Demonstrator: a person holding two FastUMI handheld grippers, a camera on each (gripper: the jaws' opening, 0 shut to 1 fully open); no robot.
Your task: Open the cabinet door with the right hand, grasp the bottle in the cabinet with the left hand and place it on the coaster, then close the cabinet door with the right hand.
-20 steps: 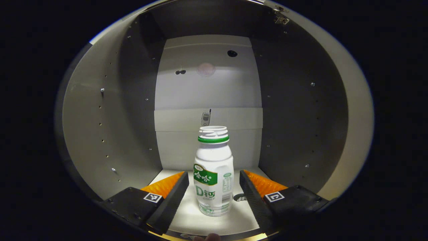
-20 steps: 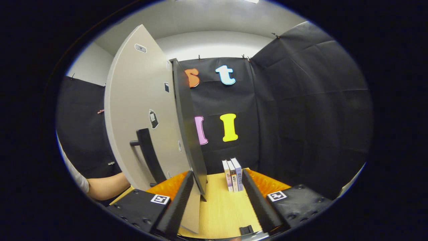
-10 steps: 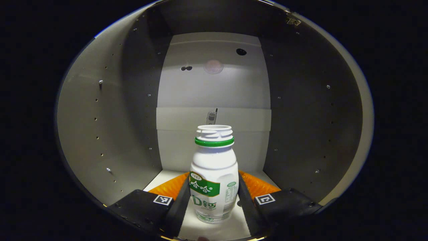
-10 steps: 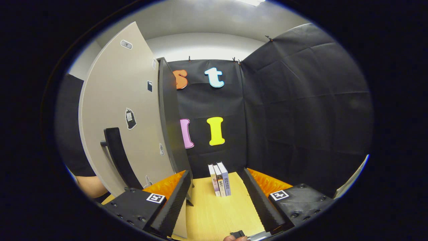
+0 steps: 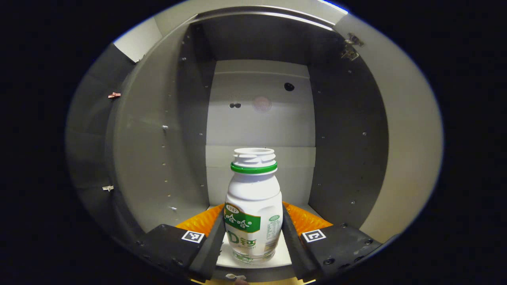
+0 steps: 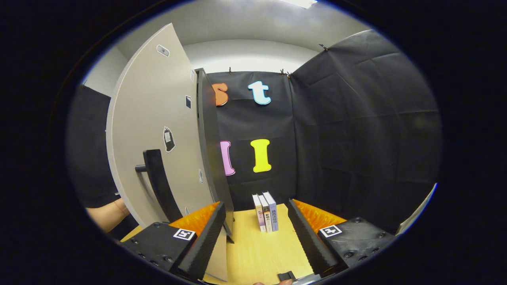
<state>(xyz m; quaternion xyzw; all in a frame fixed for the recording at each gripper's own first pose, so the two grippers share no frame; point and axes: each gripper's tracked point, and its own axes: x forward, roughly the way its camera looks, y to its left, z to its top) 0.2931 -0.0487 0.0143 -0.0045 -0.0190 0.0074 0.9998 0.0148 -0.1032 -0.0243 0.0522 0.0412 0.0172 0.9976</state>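
The bottle [image 5: 253, 206] stands upright inside the cabinet [image 5: 348, 142], squeezed between both fingers of the left gripper [image 5: 252, 242]. The right gripper [image 6: 256, 237] is wide apart, holding nothing, beside the open door [image 6: 158, 134], above the table [image 6: 261, 253] with books [image 6: 266, 211].

black tool [image 5: 252, 247] bodies, square markers, screws

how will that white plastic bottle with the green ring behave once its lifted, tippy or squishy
The white plastic bottle with the green neck ring looks thin-walled, so it may dent under a hard squeeze. It has no cap and looks empty, so probably light. The left gripper grips it low, so the tall top could lean.
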